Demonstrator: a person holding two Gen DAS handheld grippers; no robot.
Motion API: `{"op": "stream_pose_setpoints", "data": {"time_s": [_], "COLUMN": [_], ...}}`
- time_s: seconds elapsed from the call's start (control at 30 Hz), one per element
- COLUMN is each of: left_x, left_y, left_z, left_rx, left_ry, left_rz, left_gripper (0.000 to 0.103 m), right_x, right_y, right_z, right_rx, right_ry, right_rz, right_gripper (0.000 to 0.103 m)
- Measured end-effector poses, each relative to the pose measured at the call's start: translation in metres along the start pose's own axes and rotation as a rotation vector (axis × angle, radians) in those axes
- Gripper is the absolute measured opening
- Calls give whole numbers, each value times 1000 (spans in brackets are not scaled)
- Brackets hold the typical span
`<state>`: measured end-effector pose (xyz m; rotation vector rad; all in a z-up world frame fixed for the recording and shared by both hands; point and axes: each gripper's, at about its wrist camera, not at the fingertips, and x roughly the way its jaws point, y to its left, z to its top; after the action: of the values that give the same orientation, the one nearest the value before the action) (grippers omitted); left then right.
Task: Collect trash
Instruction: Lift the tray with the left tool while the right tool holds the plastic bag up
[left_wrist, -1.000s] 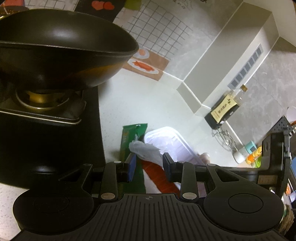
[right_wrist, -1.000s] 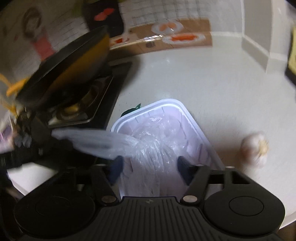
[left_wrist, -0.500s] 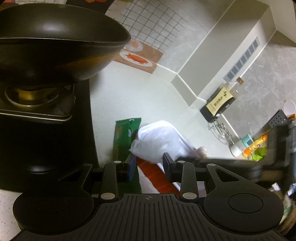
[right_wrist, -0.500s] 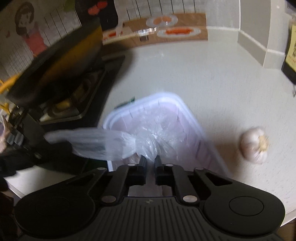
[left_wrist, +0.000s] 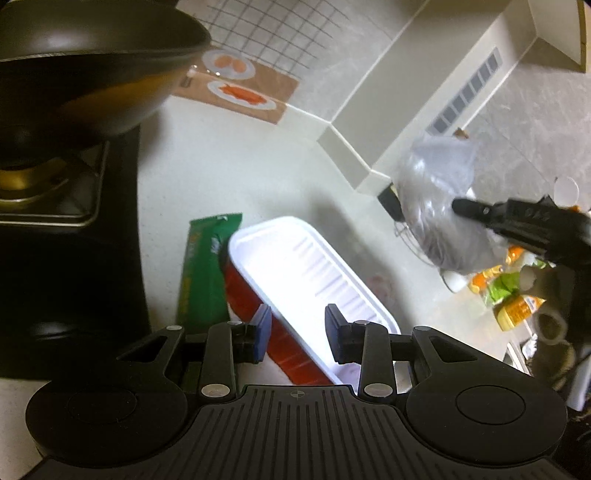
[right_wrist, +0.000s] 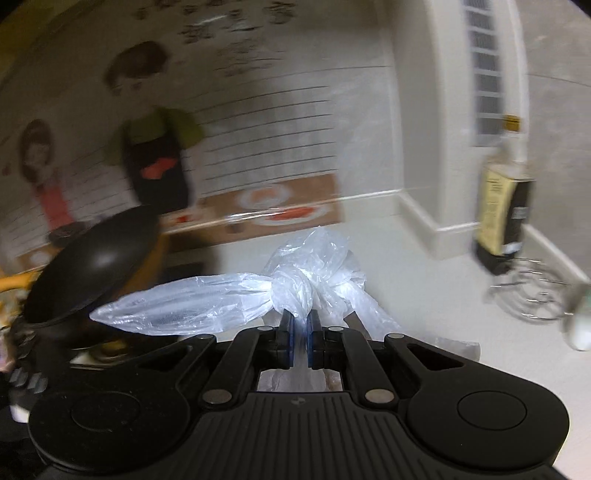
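Pale speckled countertop (left_wrist: 229, 177) runs from a black stove at its left edge to a cream corner ledge at the back, under a tiled wall with cartoon cooking pictures. On the stove sits a dark wok (left_wrist: 92, 70), its rim overhanging the counter. Near the counter's front edge lies a white tray (left_wrist: 314, 273) with red sides, and a green wrapper (left_wrist: 207, 273) lies flat just beside it on the stove side, partly tucked under the tray's edge. The left gripper (left_wrist: 297, 332) hangs over the near end of the tray with its jaws spread wide; nothing sits between its blue pads and they touch nothing. The right gripper (right_wrist: 300, 336) has its jaws nearly pressed together, pinching the knotted neck of a clear plastic bag (right_wrist: 295, 288); one loose tail of the bag trails out toward the wok (the knot bunches just above the pads). From the left wrist view the same bag (left_wrist: 439, 206) hangs in the air off the counter, over toward its right end in front of the ledge, with the right gripper (left_wrist: 458, 205) clamped into it. A dark sauce bottle (right_wrist: 506, 206) stands by the ledge near a wire whisk (right_wrist: 532, 291), both blurred.
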<state>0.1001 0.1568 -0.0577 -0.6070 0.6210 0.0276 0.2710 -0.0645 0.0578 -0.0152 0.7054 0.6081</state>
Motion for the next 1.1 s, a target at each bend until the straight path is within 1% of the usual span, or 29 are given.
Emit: {"op": "stream_pose_setpoints", "data": {"time_s": [0.07, 0.2, 0.3, 0.37, 0.43, 0.57, 0.67, 0.77, 0.87, 0.93, 1.0, 1.07, 1.1], "left_x": [3, 6, 6, 8, 11, 19, 25, 29, 33, 36, 39, 44, 46], "left_y": [0, -1, -1, -1, -3, -11, -13, -11, -9, -7, -6, -5, -4], "left_z": [-1, -1, 0, 2, 3, 3, 3, 2, 2, 1, 1, 1, 1], "left_rx": [-4, -19, -25, -35, -37, -11, 3, 1, 5, 10, 12, 15, 22], "left_ry": [14, 30, 28, 34, 46, 66, 81, 93, 103, 109, 112, 112, 114], "left_rz": [-5, -12, -13, -14, -16, 12, 46, 62, 77, 91, 92, 92, 95], "left_gripper": [36, 36, 36, 36, 36, 36, 36, 36, 36, 36, 37, 38, 38], "right_x": [8, 27, 37, 35, 32, 26, 25, 28, 31, 32, 30, 28, 27], "right_y": [-14, -31, -37, -38, -33, -18, -4, 0, -3, -6, -8, -10, -11], "right_z": [-9, -34, -51, -60, -68, -85, -95, -102, -103, -104, -104, -103, -103], "right_rx": [15, 36, 64, 67, 58, 14, -41, -64, -52, -51, -52, -50, -47], "right_ry": [28, 105, 146, 147, 149, 168, 175, 184, 193, 186, 170, 156, 150], "right_rz": [-38, -85, -106, -111, -97, -57, -64, -90, -103, -120, -142, -157, -163], "right_gripper": [7, 8, 13, 17, 23, 25, 26, 30, 41, 52, 58, 59, 62]}}
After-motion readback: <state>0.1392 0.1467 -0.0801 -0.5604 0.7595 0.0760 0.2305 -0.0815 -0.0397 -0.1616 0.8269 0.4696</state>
